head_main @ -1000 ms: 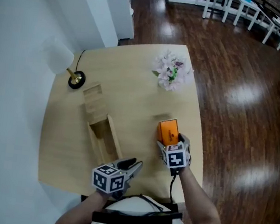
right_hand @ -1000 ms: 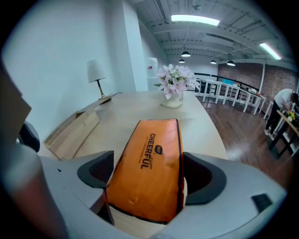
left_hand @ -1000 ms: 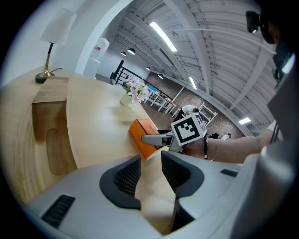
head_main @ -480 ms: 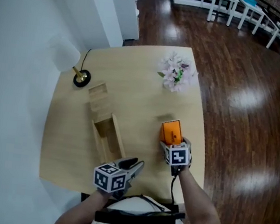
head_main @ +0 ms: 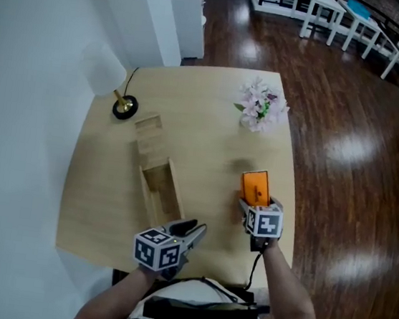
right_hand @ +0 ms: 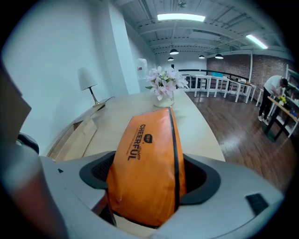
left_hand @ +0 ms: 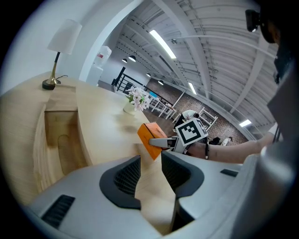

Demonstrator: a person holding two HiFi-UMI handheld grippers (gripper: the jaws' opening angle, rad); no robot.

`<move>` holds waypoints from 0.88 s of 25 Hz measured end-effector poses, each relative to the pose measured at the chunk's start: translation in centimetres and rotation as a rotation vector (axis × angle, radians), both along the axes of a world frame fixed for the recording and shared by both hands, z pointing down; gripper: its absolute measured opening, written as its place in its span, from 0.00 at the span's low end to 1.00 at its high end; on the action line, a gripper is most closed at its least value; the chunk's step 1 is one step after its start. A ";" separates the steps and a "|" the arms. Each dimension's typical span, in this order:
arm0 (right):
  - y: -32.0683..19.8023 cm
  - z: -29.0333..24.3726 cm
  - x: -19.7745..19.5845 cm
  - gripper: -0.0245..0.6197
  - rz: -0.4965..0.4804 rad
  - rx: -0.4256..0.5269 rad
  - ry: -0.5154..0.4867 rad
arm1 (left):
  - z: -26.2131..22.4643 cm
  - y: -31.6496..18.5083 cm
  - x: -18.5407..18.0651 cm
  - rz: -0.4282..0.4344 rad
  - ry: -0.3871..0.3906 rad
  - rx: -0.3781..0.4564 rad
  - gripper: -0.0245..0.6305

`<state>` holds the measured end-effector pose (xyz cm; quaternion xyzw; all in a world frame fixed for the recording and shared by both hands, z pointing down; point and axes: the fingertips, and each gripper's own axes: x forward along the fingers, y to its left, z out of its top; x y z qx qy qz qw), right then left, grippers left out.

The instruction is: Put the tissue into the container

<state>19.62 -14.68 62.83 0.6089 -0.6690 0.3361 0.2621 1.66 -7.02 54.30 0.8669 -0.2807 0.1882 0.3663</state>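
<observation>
An orange tissue pack (head_main: 255, 186) lies near the right edge of the wooden table (head_main: 97, 229). My right gripper (head_main: 257, 200) has come up around it from the near side. In the right gripper view the pack (right_hand: 149, 163) fills the space between the jaws, which are closing around it; no firm squeeze shows. The container, an open wooden box (head_main: 161, 190), lies at the table's middle left, with its lid (head_main: 147, 131) beyond it. My left gripper (head_main: 189, 230) hovers at the near edge beside the box, its jaws a narrow gap apart with nothing between them (left_hand: 150, 170).
A lamp with a round black base (head_main: 125, 106) stands at the far left corner. A vase of pale flowers (head_main: 262, 106) stands at the far right. Dark wood floor (head_main: 352, 210) drops away right of the table, and a white wall runs along the left.
The view has shifted slightly. The right gripper stays around the orange pack and the left gripper stays at the near edge.
</observation>
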 end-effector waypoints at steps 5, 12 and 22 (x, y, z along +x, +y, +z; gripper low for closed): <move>0.5 -2.2 -0.2 0.70 0.019 0.024 0.002 | -1.4 0.1 -0.2 0.000 0.023 0.028 0.26; 0.6 -4.6 -0.9 0.70 0.029 0.063 0.011 | -2.7 0.2 -1.1 0.003 0.049 0.064 0.26; 0.4 -6.7 -3.3 0.69 0.010 0.091 0.024 | -3.6 -0.1 -3.4 -0.017 0.063 0.099 0.26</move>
